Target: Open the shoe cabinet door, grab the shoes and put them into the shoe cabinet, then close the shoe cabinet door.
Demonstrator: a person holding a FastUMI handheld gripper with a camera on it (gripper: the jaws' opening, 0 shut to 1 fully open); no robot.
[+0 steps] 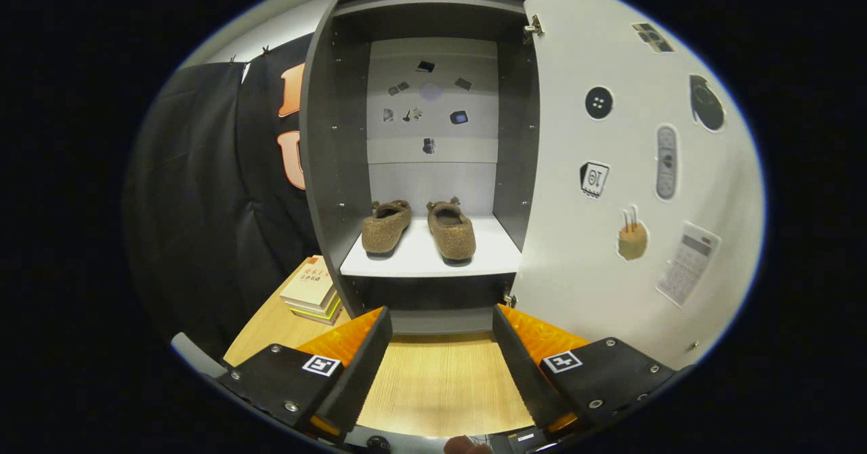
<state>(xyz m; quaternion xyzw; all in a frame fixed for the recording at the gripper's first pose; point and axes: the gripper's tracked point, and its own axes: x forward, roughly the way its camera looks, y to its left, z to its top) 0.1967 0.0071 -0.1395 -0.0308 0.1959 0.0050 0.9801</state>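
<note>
Closing step: judged next, with both brown slippers (pixel 416 229) already side by side on the white shelf (pixel 488 254) inside the shoe cabinet (pixel 325 169).
Gripper (pixel 441 345): spread wide, holding nothing.
Door (pixel 609 190): swung open at right; push its outer face from behind the free edge.
Hidden: door's handle side, lower compartment.

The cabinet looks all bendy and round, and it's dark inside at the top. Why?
In the gripper view the fisheye lens bows straight edges, so the cabinet and its open door curve outward. Light falls on the white shelf, where both slippers cast small shadows, while the top stays shaded. The open gripper looks slightly soft up close.
</note>
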